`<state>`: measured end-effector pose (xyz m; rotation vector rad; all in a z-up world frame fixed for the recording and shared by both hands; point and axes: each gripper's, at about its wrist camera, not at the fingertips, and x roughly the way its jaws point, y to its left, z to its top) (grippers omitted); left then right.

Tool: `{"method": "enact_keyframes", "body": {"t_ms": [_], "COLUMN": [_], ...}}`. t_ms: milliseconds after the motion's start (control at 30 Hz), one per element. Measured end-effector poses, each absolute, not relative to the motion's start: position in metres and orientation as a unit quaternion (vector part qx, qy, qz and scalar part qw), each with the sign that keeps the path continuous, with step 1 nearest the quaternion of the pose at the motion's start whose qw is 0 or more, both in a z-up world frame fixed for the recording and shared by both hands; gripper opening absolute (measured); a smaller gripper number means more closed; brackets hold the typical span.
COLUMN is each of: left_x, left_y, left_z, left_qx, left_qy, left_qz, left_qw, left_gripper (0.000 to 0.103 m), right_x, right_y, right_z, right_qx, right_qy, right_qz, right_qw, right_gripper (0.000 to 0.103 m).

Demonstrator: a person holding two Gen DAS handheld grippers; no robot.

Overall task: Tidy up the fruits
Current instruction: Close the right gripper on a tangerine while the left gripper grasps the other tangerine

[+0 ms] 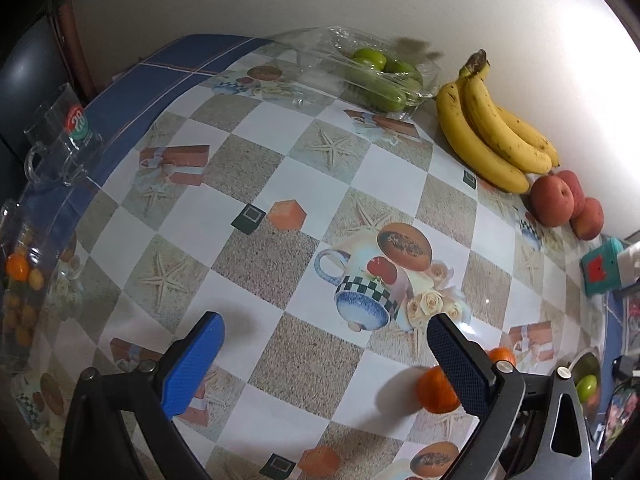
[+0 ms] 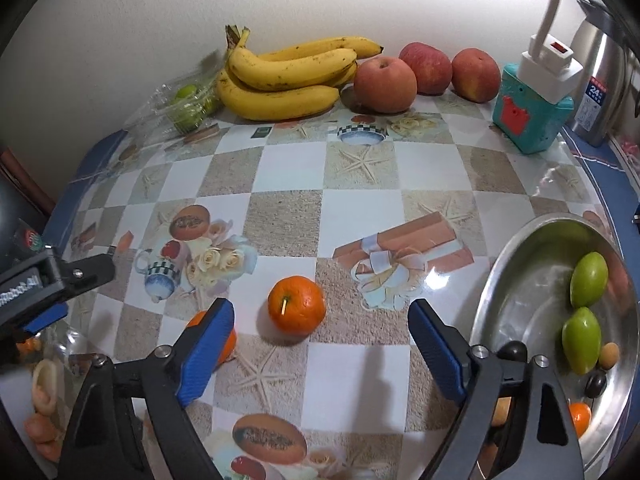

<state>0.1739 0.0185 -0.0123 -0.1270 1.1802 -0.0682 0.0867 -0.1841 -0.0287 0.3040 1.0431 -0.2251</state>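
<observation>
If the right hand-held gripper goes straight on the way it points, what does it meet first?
Probably the orange on the table, just ahead between the open fingers of the right hand-held gripper. Depth is uncertain; it could pass above.

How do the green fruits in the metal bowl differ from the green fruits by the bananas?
The bowl fruits lie loose in an open metal bowl; the boxed fruits sit in a clear plastic box. Only two bowl fruits show, while the boxed fruits are more. The bowl is near the right gripper; the box is at the wall by the bananas. Both groups are plain green and oval.
</observation>
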Motion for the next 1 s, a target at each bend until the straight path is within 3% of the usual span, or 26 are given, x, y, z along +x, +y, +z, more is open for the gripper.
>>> {"method": "enact_keyframes", "body": {"t_ms": [200,333,567,733,1000], "left_x": [0.176,0.176,0.175,0.174,0.171], "left_y": [0.017,0.015,0.013,0.011,-0.002], "left_z": [-0.019,-0.021,-0.022,-0.02,-0.017], "left_qx": [-0.068,-0.068,-0.062,-0.059,-0.057], "left_qy": [0.565,0.572,0.578,0.577,0.582], "left_qz": [-0.042,-0.045,-0.046,-0.05,-0.075], "left_qw": [0.821,0.816,0.812,0.813,0.808], "left_gripper": [0.098,0.098,0.098,0.098,0.098], "right_x": [0.1,0.105,0.108,0.11,0.105], "right_y": [-0.179,-0.179,-0.179,-0.174,-0.172], "right_z": [-0.038,-0.044,-0.047,-0.046,-0.041], "right_qx": [0.144,0.147,0.152,0.151,0.145], "right_qy": [0.506,0.515,0.518,0.516,0.52], "right_qz": [-0.105,-0.11,-0.112,-0.107,-0.106], "right_qw": [0.844,0.837,0.834,0.836,0.835], "right_gripper": [0.083,0.064,0.054,0.041,0.037]}}
